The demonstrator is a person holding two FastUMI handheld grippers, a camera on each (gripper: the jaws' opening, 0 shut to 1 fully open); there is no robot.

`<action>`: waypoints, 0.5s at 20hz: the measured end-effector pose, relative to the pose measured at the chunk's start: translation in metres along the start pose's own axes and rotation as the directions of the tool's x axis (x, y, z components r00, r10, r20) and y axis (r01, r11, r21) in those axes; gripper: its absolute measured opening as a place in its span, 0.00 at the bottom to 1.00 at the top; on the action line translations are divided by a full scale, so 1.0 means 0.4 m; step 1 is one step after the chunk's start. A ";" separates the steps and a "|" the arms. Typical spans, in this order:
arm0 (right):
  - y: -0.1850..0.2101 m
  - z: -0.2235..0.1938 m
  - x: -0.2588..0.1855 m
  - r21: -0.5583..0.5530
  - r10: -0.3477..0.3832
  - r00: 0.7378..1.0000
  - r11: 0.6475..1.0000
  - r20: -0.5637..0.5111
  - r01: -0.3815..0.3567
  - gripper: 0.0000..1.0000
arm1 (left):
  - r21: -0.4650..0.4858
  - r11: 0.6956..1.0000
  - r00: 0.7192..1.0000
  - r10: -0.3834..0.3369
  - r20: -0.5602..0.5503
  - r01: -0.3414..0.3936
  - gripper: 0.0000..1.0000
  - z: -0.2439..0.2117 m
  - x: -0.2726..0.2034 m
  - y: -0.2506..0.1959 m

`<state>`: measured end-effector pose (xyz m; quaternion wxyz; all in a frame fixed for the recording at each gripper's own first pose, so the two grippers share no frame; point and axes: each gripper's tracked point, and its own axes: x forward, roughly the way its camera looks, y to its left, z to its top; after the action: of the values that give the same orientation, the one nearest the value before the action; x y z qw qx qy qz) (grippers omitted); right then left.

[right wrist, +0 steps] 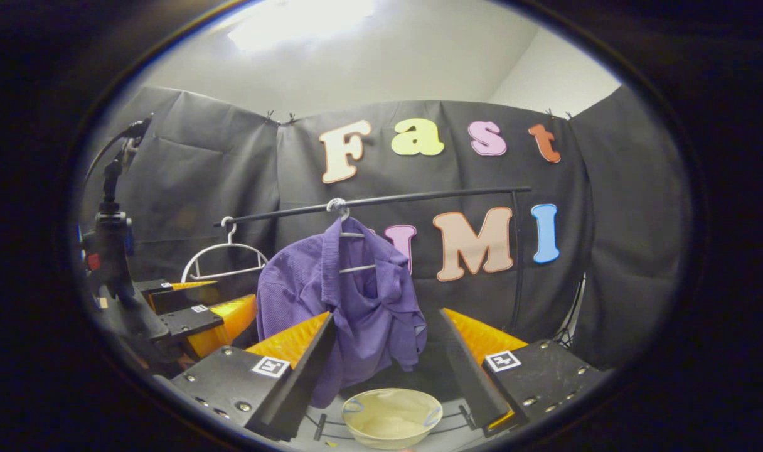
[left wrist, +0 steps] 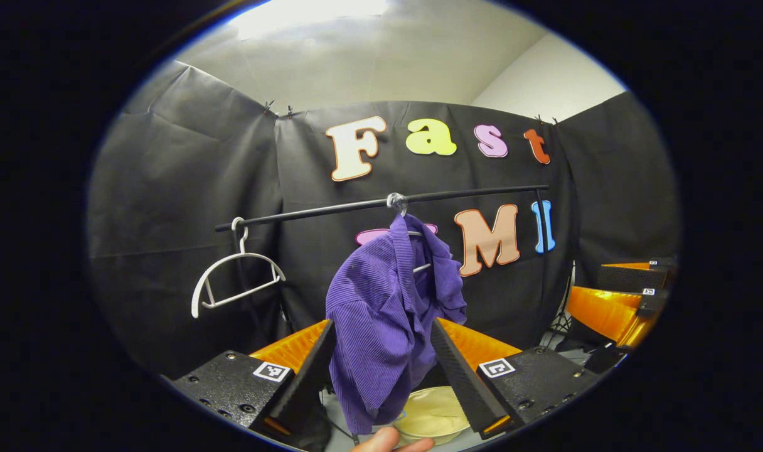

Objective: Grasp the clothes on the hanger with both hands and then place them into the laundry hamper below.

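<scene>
**Purple ribbed shirt on the rail, both claws wide**

The purple ribbed shirt [left wrist: 388, 307] hangs from a black rail [left wrist: 331, 209], dropping between the left claw's [left wrist: 381, 351] wide-spread fingers. Left of it hangs an empty white plastic hanger [left wrist: 234, 276]. Below sits the cream round laundry hamper [right wrist: 391, 417], ahead of the right claw [right wrist: 388, 342], also spread wide, holding nothing.

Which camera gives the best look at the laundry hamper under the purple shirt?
The right gripper view: the laundry hamper shows its whole round rim and pale inside, below the purple shirt. In the left gripper view the shirt's hem hangs over part of the hamper.
</scene>
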<state>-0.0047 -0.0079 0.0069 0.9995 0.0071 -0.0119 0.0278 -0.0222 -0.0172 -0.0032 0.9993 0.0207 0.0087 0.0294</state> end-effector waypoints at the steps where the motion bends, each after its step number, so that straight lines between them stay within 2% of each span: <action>1: 0.005 -0.003 0.003 -0.006 0.007 1.000 1.000 -0.006 -0.007 0.97 | -0.005 1.000 1.000 -0.005 -0.009 0.005 0.94 -0.007 0.004 -0.010; 2: 0.003 -0.011 0.009 -0.008 0.010 1.000 1.000 -0.012 -0.010 1.00 | -0.011 1.000 1.000 -0.005 -0.012 0.005 0.94 -0.012 0.007 -0.020; 5: -0.003 -0.026 0.042 -0.005 0.017 1.000 1.000 -0.025 -0.017 1.00 | -0.023 1.000 1.000 0.004 -0.006 -0.004 0.96 -0.021 0.044 -0.044; 6: -0.011 -0.028 0.058 -0.005 0.010 1.000 1.000 -0.026 -0.010 0.97 | -0.029 1.000 1.000 -0.001 -0.011 0.000 0.96 -0.032 0.060 -0.060; 7: -0.032 -0.031 0.098 -0.003 0.005 0.999 1.000 -0.034 -0.006 1.00 | -0.030 1.000 1.000 0.002 -0.018 -0.003 0.96 -0.044 0.082 -0.070; 8: -0.049 -0.035 0.135 -0.001 0.005 0.999 1.000 -0.044 -0.005 0.97 | -0.031 0.999 1.000 0.010 -0.028 -0.011 0.96 -0.062 0.106 -0.076; 10: -0.080 -0.051 0.197 -0.015 -0.001 0.997 1.000 -0.072 0.000 1.00 | -0.034 0.999 0.999 0.031 -0.039 -0.033 0.97 -0.092 0.161 -0.086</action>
<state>0.0762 -0.0352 -0.0120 0.9993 -0.0014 0.0241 0.0276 0.0433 -0.0463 -0.0424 0.9986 0.0031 0.0269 0.0459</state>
